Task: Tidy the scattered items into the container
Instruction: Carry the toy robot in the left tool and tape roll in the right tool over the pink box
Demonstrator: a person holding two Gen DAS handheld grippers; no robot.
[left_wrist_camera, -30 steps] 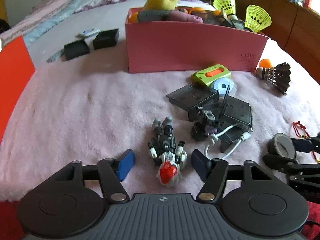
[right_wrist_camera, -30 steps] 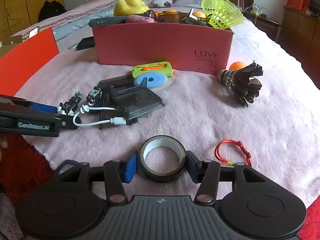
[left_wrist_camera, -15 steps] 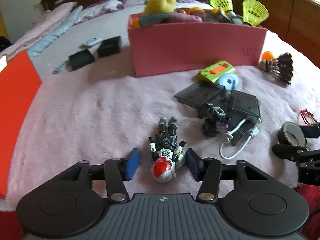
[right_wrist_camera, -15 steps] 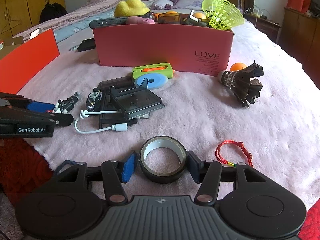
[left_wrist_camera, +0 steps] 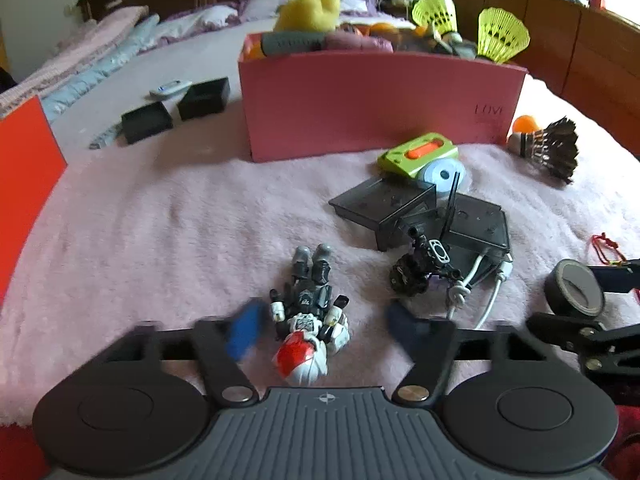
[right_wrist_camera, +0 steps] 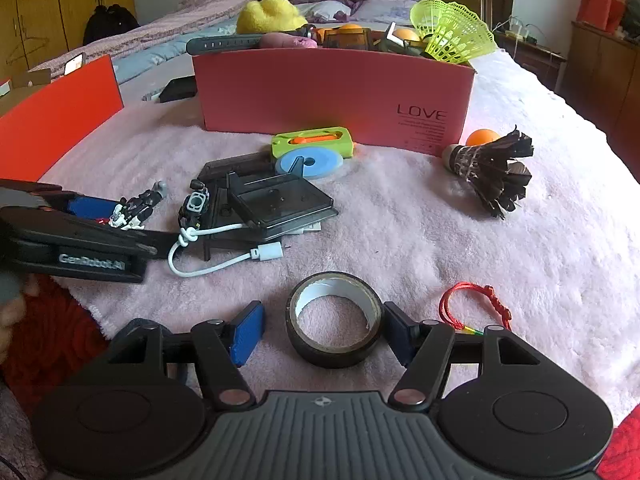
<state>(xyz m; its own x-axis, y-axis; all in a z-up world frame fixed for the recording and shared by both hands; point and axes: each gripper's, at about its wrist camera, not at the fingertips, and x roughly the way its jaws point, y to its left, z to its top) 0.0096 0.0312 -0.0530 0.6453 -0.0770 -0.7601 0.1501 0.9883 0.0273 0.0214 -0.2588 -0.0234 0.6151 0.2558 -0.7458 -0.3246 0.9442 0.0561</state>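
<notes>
- Left wrist view showed my left claw spread wide over the pink blanket on the bed, gripping nothing, with the robot figure lying on its back between the two pads, its red-and-white head towards me and its grey feet pointing at the pink box.
- I judged the figure light, hard plastic, with jointed limbs that could fold or snag; the torso looked the soundest place to pinch, across the shoulders, not the thin arms.
- Neither pad touched it; both stood just beside its upper body, blurred in the picture.
- Right wrist view showed my right claw also released, straddling the roll of black tape, which lay flat with its hole upwards.
- My right-side pad sat against the roll's outer wall, as far as I could tell; the blue left-side pad stood clear of it.
- I took the tape to be light, stiff and smooth-sided, so a squeeze across its full width seemed best; it might turn in the grip if caught off-centre.
- The pink box stood well beyond both pieces, already heaped with a yellow plush, shuttlecocks and balls.
- Still on the blanket lay the dark cases, white cable, black shuttlecock and red cord.
</notes>
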